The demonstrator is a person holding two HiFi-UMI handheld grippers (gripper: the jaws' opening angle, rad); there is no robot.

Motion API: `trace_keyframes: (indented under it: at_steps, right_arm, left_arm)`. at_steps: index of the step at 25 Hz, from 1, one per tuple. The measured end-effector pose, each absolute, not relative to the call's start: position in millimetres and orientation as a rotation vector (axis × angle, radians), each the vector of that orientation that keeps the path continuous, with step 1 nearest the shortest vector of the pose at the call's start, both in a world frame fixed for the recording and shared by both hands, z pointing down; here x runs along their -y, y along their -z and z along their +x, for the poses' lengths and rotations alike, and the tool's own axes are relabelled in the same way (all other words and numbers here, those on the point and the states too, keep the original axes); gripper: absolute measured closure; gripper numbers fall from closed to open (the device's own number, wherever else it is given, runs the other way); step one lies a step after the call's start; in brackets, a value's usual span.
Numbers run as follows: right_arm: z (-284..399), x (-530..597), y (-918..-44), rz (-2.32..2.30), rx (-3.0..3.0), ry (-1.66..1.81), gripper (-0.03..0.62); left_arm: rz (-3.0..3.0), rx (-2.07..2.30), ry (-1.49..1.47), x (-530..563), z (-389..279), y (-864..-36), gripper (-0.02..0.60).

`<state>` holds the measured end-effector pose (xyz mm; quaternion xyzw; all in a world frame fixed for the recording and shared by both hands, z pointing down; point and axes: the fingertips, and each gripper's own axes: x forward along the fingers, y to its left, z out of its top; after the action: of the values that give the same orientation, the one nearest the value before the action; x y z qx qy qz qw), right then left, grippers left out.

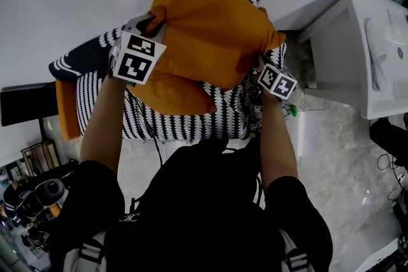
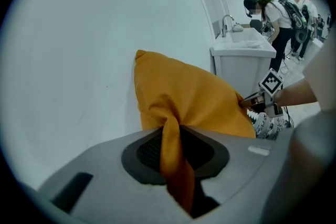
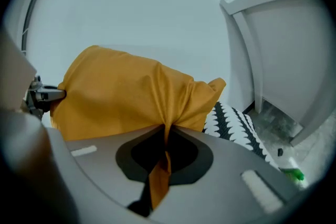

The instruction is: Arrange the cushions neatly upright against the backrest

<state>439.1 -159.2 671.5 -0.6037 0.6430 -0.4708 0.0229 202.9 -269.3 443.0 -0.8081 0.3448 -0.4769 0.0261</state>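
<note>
Left gripper [image 2: 175,157] and right gripper [image 3: 164,157] are each clamped on a corner of the orange cushion [image 1: 204,28], holding it in the air above the black-and-white striped seat [image 1: 185,119]. The job looks barely under way. This cushion is not yet stood upright, and a dark patterned cushion [image 1: 83,57] lies slumped at the seat's left end, unplaced.

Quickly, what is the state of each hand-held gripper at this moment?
Left hand-held gripper: closed, pinching a corner of the orange fabric cushion.
Right hand-held gripper: closed, pinching another corner of the same cushion.
</note>
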Motion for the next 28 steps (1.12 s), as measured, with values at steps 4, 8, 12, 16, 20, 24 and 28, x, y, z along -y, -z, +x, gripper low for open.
trace_keyframes:
  at_steps: [4,8,12,16,20,24,28]
  right_arm:
    - [460,157,-626,-1.877,-2.003,1.370,0.577]
    - [491,161,-568,-1.916,-2.081,1.231,0.577]
    - [498,163,-513,-1.920,-2.224,1.096,0.576]
    - [492,168,-466,-1.891,-2.377,0.978,0.577]
    - [478,176,-427,-1.793,-2.552,0.844,0.577]
    - [454,168,-400,-1.695,-2.688,0.739,0.577]
    - [403,169,-374,-1.481,-2.871,0.629,0.577]
  left_arm:
    - [-2.545,-1.124,1.352,255,207,-411,0.497]
    - [-2.599,-1.240,1.169,236,205,-383,0.499]
    - [-2.628,-1.411,1.019,213,186,-360,0.500]
    - [-2.619,-1.567,0.877,184,166,-336,0.502]
    - [-2.558,-1.770,0.734,143,144,-321,0.502]
    - [-2.505,-1.957,0.647,94,119,-321,0.502]
    - [-2.369,-2.224,0.556,40,80,-324,0.503]
